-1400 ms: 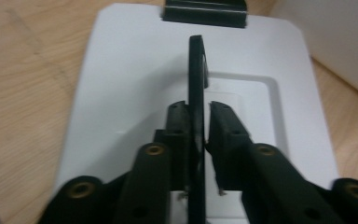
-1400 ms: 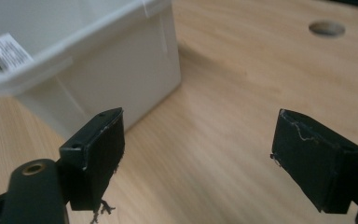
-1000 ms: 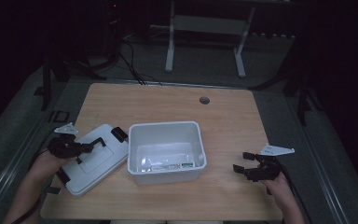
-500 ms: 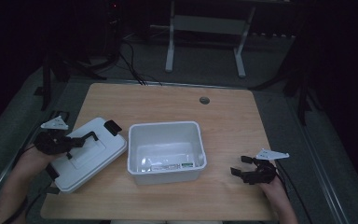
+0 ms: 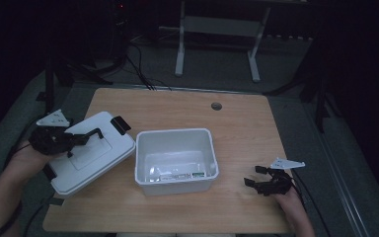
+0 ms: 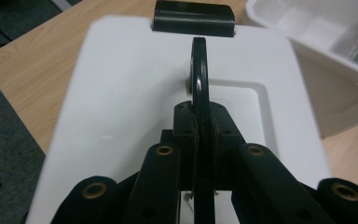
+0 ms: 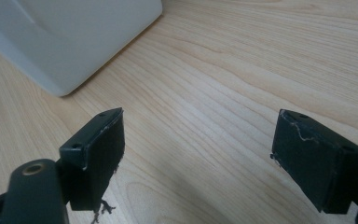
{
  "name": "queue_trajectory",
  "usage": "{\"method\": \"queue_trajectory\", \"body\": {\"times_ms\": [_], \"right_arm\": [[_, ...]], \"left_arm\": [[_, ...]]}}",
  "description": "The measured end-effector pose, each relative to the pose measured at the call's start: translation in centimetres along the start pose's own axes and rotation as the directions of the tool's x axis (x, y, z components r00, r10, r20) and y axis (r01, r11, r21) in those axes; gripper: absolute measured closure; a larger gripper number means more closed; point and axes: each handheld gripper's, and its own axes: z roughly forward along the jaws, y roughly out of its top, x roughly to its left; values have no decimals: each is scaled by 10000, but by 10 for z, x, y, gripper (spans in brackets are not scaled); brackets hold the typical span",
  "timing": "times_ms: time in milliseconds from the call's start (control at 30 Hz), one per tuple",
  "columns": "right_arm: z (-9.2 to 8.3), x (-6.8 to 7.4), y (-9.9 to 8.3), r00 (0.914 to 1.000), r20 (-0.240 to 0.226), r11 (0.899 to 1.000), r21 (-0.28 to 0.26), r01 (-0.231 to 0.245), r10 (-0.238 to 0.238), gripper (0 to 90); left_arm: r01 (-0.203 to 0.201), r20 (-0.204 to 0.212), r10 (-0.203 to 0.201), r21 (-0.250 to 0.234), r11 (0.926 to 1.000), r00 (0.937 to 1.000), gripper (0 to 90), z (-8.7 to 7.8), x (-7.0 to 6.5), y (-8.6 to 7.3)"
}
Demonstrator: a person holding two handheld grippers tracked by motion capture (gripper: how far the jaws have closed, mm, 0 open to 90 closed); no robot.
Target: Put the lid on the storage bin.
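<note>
A white box lid (image 5: 91,153) with black clips hangs tilted above the table's left side, its right edge close to the white bin (image 5: 176,159). My left gripper (image 5: 81,138) is shut on the lid's black handle (image 6: 199,70), which stands upright between the closed jaws in the left gripper view. The lid (image 6: 135,88) fills that view, with a black clip (image 6: 193,16) at its far end. The open white bin holds a few small items on its floor. My right gripper (image 5: 256,177) rests low at the table's right front, open, with bare wood between its pads (image 7: 98,149).
The wooden table (image 5: 246,123) has a round cable hole (image 5: 216,105) near its back edge. The bin's corner (image 7: 70,42) lies ahead and to the left of the right gripper. A metal stand and cables sit on the dark floor behind the table.
My left gripper has lifted the lid off the table by its handle and carried it up and slightly left. The right gripper has stayed almost in place.
</note>
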Motion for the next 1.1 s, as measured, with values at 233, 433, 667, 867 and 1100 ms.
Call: {"method": "queue_trajectory", "body": {"times_ms": [233,433,667,867,1100], "right_arm": [[1,0,0,10000,-25,10000,11,11,-11,168],[0,0,0,10000,-33,10000,-22,-7,7,168],[1,0,0,10000,-39,10000,64,20,-20,168],[1,-2,-1,9999,-27,9999,41,-99,99,168],[1,-2,-2,10000,7,10000,59,-70,70,168]], "left_arm": [[-122,-254,118,-173,9998,9996,834,-16,4,17],[-196,-302,186,-340,9992,9994,834,-26,7,29],[-545,-138,539,-512,9972,9985,834,-27,0,43],[-841,444,865,-541,9950,9953,834,-9,-12,56],[-1109,1382,1206,-760,9909,9830,833,18,-26,74]]}}
